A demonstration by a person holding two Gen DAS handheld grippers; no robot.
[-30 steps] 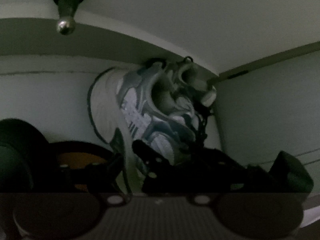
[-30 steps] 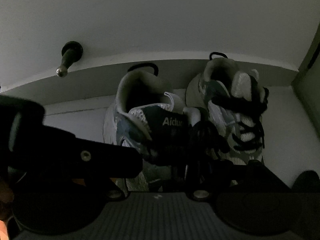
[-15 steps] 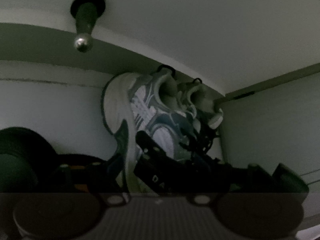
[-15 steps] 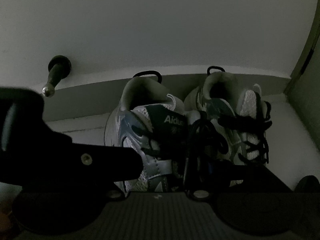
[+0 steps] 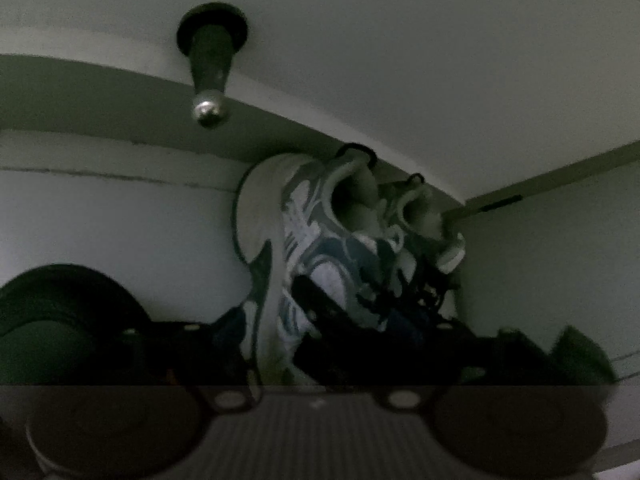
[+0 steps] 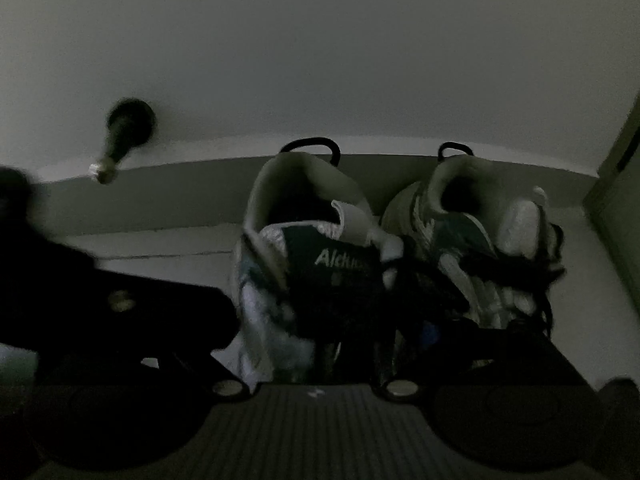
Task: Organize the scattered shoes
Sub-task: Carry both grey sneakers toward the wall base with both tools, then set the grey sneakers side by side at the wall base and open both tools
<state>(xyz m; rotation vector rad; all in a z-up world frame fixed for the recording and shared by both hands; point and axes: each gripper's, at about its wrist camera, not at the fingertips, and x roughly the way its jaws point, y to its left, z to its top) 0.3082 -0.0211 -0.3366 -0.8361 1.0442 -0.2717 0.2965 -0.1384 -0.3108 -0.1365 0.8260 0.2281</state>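
A pale wall [image 6: 320, 60] is seen filling the upper half of both wrist views, with a baseboard band [image 6: 180, 196] running along its foot and a pale floor [image 5: 120, 240] below. At the right, a darker panel edge [image 6: 616, 184] is met by the wall in a corner.

Two white-and-blue sneakers are found standing side by side against the baseboard, heels toward the wall. In the right wrist view the left sneaker [image 6: 304, 264] is shown with lettering on its tongue, and the right sneaker [image 6: 480, 248] is set just beside it, black laces spilling across. From the left wrist view the pair is caught at an angle: the nearer sneaker [image 5: 296, 248] is tipped, its sole side showing, and the farther one [image 5: 424, 224] is tucked behind it toward the corner.

The right gripper [image 6: 316, 344] is held low over the lettered sneaker; its jaws are opening, with that shoe between the two dark fingers, and no firm press of the pads can be made out in the gloom. The left gripper [image 5: 280, 344] is spread wide around the nearer sneaker's toe end; whether the shoe is touched cannot be told.

A dark doorstop [image 5: 210, 76] with a shiny tip is fixed to the wall, left of the shoes.
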